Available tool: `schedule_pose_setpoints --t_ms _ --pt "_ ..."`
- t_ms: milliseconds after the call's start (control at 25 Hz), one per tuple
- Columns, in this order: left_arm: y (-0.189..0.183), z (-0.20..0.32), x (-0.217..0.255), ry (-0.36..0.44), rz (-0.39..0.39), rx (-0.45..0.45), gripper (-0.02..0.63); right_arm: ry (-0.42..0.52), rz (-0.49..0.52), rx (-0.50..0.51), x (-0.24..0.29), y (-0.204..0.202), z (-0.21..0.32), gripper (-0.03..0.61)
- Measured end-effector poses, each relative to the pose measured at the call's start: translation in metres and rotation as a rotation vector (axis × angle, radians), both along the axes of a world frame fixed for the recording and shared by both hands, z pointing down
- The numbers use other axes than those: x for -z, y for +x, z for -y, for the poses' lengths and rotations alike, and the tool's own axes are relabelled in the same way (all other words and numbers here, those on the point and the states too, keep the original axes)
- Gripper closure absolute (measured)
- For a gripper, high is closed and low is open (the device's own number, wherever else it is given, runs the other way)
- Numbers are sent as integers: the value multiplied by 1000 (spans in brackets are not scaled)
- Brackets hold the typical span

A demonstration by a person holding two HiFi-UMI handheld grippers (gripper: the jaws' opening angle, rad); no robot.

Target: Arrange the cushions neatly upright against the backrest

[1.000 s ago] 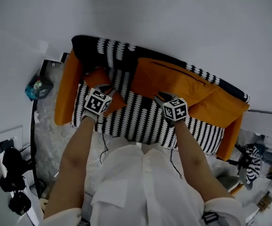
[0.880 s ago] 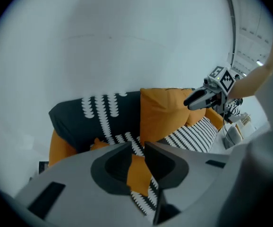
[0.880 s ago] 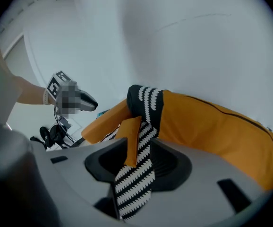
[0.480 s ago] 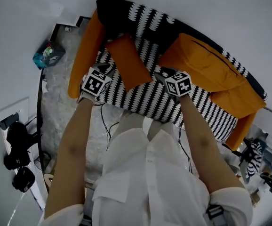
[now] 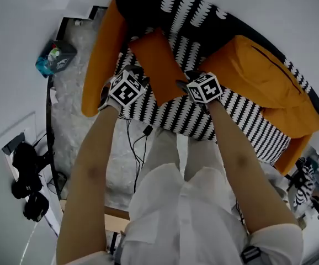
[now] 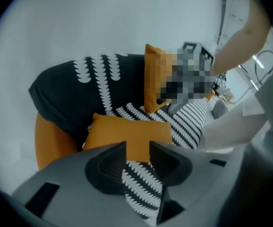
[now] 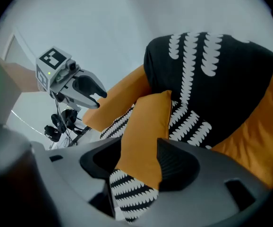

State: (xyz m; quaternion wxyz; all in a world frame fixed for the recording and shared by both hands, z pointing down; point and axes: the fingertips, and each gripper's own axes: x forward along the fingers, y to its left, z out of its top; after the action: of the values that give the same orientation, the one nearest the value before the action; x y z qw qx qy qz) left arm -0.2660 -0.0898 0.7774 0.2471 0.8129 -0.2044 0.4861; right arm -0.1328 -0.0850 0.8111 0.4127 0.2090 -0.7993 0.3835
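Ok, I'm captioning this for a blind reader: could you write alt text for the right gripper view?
A small orange cushion lies between the right gripper's tongs, which have just been opening, on a black-and-white patterned sofa. The left gripper hovers at upper left.

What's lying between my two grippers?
Head view: the small orange cushion, on the patterned seat, between left gripper and right gripper. Both sets of jaws have just been opening; its corner sits between the right's, the left's hold nothing.
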Motion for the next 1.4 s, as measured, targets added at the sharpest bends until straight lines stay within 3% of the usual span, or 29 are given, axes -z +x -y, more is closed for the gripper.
schedule_pose_setpoints --t_ms 280,560,800,960,1120,1280,1400 --pt "4 37 -52 -1 99 -370 446 -111 -62 -20 -55 8 -16 301" --pt "21 90 -96 28 206 -755 377 -209 -73 22 -88 16 -27 284" --pt "37 103 -134 6 310 -1087 319 -226 -75 62 -113 9 -30 282" --pt "42 96 -145 -31 332 -1150 318 -269 -70 67 -122 10 -36 289" --pt "34 82 -150 -30 363 -1160 367 -275 -90 150 -117 0 -44 410" --pt "21 84 -136 -28 355 -1069 462 -212 -127 207 -102 -11 -39 491" --pt "8 77 -118 -31 360 -976 494 -133 -123 218 -76 -21 -31 509"
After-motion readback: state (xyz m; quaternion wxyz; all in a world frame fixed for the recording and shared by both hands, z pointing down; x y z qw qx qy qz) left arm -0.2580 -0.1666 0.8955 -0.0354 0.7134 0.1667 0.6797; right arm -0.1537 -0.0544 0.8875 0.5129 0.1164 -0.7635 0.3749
